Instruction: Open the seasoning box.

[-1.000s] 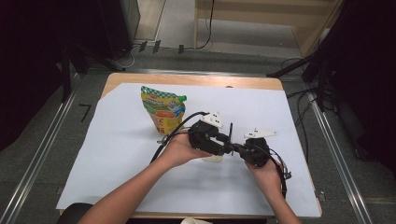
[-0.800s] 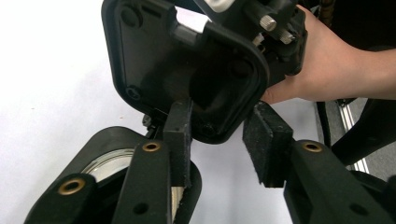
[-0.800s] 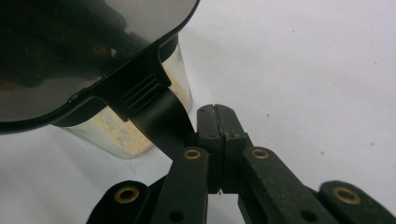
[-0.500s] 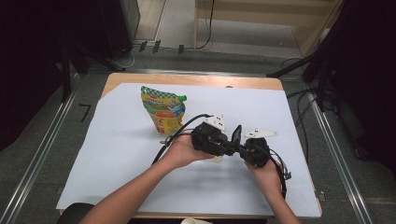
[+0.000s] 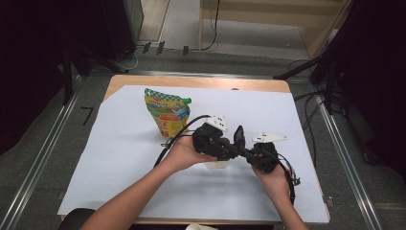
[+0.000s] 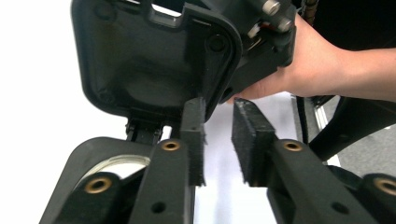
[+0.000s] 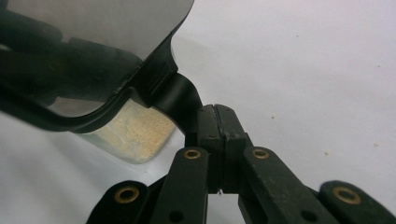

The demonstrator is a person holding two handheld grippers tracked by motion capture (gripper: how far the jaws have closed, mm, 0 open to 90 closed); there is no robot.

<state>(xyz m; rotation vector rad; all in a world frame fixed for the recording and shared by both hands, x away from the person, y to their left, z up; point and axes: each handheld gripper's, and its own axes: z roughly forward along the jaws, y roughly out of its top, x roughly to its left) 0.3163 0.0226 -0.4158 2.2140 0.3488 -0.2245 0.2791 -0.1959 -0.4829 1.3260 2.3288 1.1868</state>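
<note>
A small clear container of pale grains sits on the white paper, under both grippers. Its black-framed lid with a clear window is tipped up. My right gripper is shut on the lid's black tab and comes in from the right. My left gripper faces the lid's underside. Its jaws have just been closing and stand a narrow gap apart, with only paper showing between the pads. The left pad's tip sits at a rib of the lid.
A green and yellow snack pouch stands behind and left of the hands. The white paper covers a wooden table. Cables trail from both grippers toward the near edge. Dark stands and rails flank the table.
The left gripper has shifted slightly right, toward the right gripper. The black lid now stands up between the two. The right hand has stayed put.
</note>
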